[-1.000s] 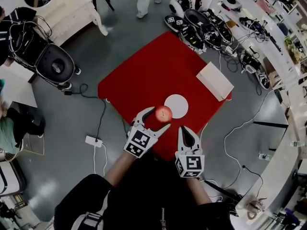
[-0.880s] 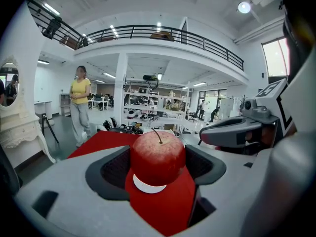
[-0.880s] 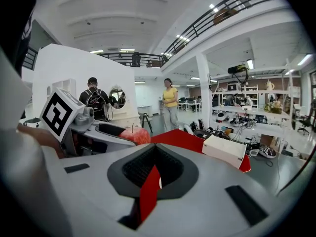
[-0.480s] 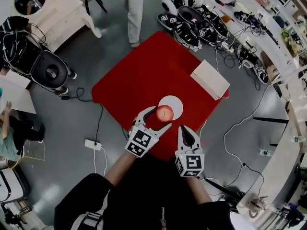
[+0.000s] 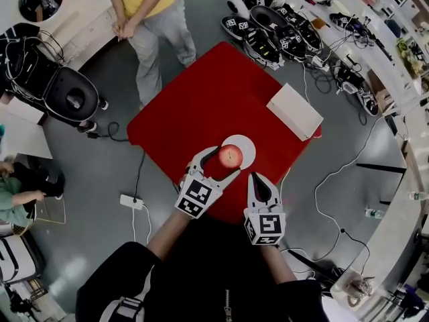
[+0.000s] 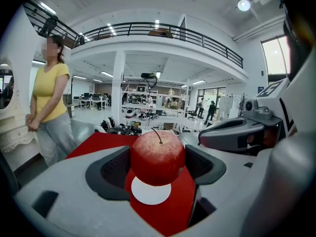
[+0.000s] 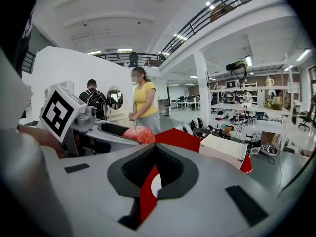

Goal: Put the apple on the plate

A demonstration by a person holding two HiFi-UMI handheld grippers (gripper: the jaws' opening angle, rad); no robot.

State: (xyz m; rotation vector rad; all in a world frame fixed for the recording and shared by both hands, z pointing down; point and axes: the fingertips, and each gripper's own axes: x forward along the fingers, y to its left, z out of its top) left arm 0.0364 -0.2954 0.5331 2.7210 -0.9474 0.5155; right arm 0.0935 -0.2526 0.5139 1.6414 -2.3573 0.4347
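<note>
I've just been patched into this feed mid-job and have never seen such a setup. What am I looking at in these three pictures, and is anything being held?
There is no robot arm here: a person holds a hand-held gripper in each hand. The top-down picture comes from a camera on the person's head. The other two come from cameras riding on each gripper, looking along its jaws. On the square red-covered table lie a round white plate and a flat white box. The left hand-held gripper is shut on a red apple with a stem, held in the air over the plate, not yet set down. The right hand-held gripper is shut and empty. A person in a yellow top stands beyond the table.
</note>
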